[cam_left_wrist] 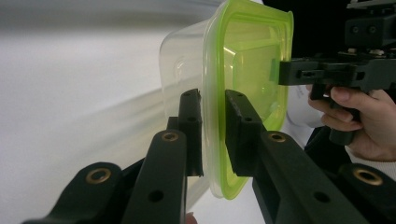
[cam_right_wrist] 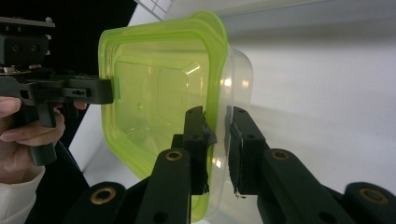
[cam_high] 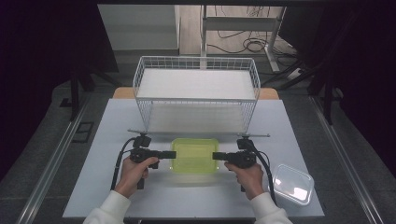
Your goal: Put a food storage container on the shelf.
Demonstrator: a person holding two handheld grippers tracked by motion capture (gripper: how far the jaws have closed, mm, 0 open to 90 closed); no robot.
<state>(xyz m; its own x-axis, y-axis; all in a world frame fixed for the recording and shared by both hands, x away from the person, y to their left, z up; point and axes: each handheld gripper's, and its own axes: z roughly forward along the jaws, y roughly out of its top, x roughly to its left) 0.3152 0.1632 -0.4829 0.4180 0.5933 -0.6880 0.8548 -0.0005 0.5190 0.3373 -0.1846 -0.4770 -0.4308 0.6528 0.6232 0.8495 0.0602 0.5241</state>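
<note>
High view: the green-lidded container [cam_high: 194,155] sits near the front-centre of the white table [cam_high: 112,186], between the two grippers and just in front of the wire basket [cam_high: 196,93]. The left gripper [cam_high: 171,154] pinches the container's left rim; the right gripper [cam_high: 216,155] pinches its right rim (both point level, toward each other). In the left gripper view, the left gripper [cam_left_wrist: 214,135] has its jaws pressed onto the green rim [cam_left_wrist: 212,116], one jaw on the clear-body side and one on the lid side, with the right gripper [cam_left_wrist: 285,72] clamped on the far edge. In the right gripper view, the right gripper [cam_right_wrist: 217,144] grips the rim likewise, pads touching it on both sides, and the left gripper [cam_right_wrist: 109,91] holds the opposite edge. The container's body is clear plastic; the lid is translucent green. A second clear container [cam_high: 293,184] lies near the table's front right corner, well apart from the first. A thin rod [cam_high: 196,134] lies across the table between the basket and the grippers.
</note>
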